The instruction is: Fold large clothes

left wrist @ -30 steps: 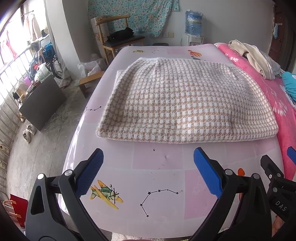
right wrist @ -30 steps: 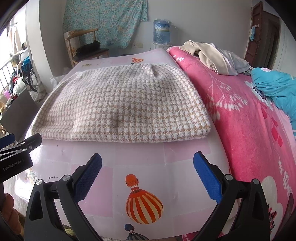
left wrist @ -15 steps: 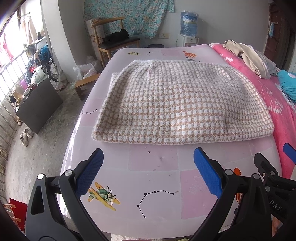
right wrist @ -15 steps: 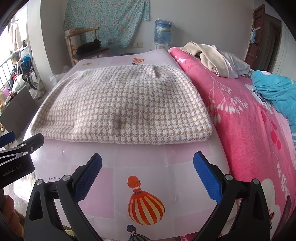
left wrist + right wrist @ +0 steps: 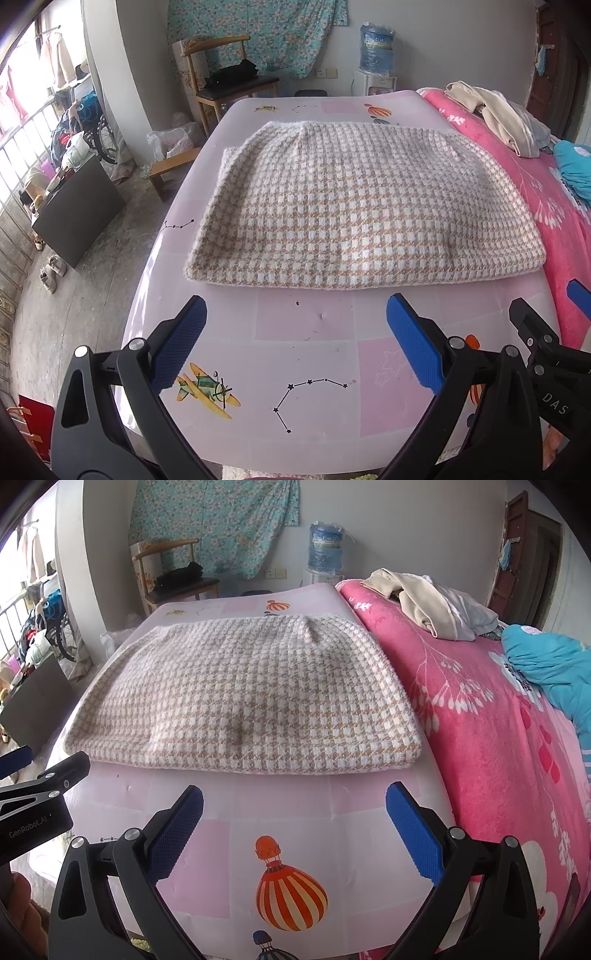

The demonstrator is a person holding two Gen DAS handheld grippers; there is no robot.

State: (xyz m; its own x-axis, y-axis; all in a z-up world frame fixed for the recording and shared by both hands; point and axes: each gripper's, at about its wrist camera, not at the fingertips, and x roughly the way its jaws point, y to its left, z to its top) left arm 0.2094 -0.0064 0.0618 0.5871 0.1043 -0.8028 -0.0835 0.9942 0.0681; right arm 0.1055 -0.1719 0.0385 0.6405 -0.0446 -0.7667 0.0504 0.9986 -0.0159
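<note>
Bed sheet [image 5: 306, 325]: pale pink w/ printed patches, covers the near part of the bed; bare strip between garment & both grippers.
Pink blanket [image 5: 480, 738]: on the right side of the bed, its edge just beside the garment's right edge.
Checked garment [image 5: 354, 206]: tan/white houndstooth knit, folded into a flat rectangle, lies on the sheet mid-bed; near edge straight, small bump near the right-front part. Nothing touches it.
Teal cloth [image 5: 546, 668]: bunched on the pink blanket, far right.
Beige clothes pile [image 5: 413, 602]: on the blanket, beyond the garment's far right corner.
Chair [image 5: 229, 81]: wooden, dark bag on seat, past the bed's far left corner.
Left gripper [image 5: 295, 339]: jaws spread wide, empty, above the sheet short of the garment's near edge.
Right gripper [image 5: 295, 827]: jaws likewise wide apart, holds nothing, beside the left one, near the balloon print [image 5: 291, 897].
</note>
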